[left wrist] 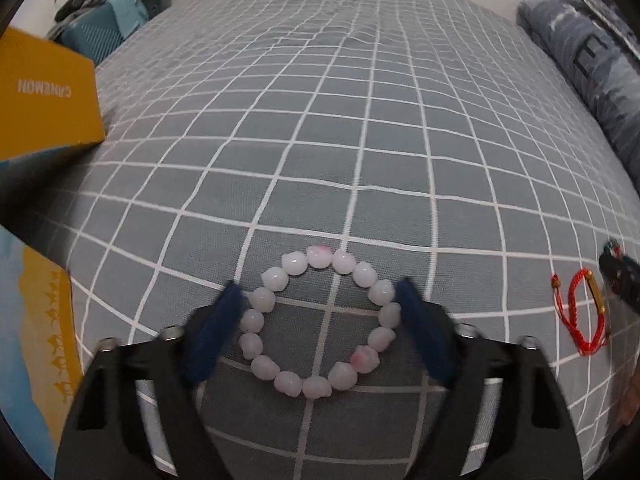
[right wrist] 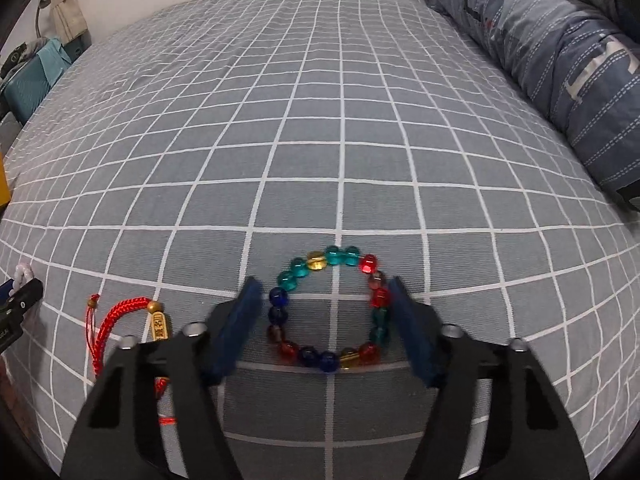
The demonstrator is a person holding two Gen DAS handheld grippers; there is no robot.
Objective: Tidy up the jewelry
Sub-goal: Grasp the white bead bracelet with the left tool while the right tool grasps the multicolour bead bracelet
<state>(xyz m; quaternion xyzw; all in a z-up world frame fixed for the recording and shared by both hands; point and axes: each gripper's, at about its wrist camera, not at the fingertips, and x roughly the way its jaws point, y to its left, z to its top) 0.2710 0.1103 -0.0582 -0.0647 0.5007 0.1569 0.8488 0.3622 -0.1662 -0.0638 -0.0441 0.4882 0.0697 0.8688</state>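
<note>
On the checked bed sheet [left wrist: 360,140] both pick-ups are in hand at once. Left gripper [left wrist: 320,312] brackets the pale pink bead bracelet [left wrist: 320,320], its jaws part-closed with pads just at the outer beads; whether they press yet I cannot tell. Right gripper [right wrist: 324,312] likewise straddles the coloured glass bead bracelet [right wrist: 328,308], pads beside the ring. A red cord bracelet [right wrist: 120,320] lies between them. Next, I judge: finish closing, then lift and carry toward the yellow box [left wrist: 44,92]
</note>
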